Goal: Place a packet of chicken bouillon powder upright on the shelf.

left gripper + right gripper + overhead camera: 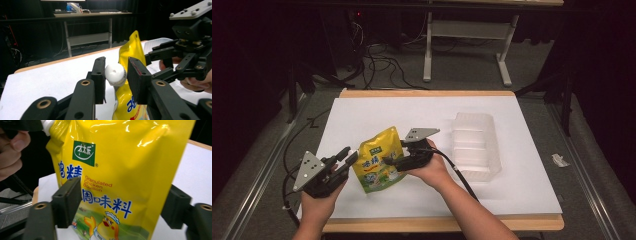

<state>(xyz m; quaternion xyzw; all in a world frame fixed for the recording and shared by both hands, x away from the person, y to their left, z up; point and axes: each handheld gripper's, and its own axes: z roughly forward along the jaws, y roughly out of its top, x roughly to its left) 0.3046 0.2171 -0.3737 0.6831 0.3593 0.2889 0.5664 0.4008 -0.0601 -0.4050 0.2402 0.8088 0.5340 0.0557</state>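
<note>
Standing upright near the table's front-left, a yellow granulated chicken bouillon pouch sits between two handheld grippers. Left gripper: jaws apart, flanking the pouch's white screw cap; contact with the cap cannot be told. Right gripper: jaws spread wide either side of the pouch body, not visibly pressing it. Clear plastic tray lies to the right, well apart from the pouch.
</note>
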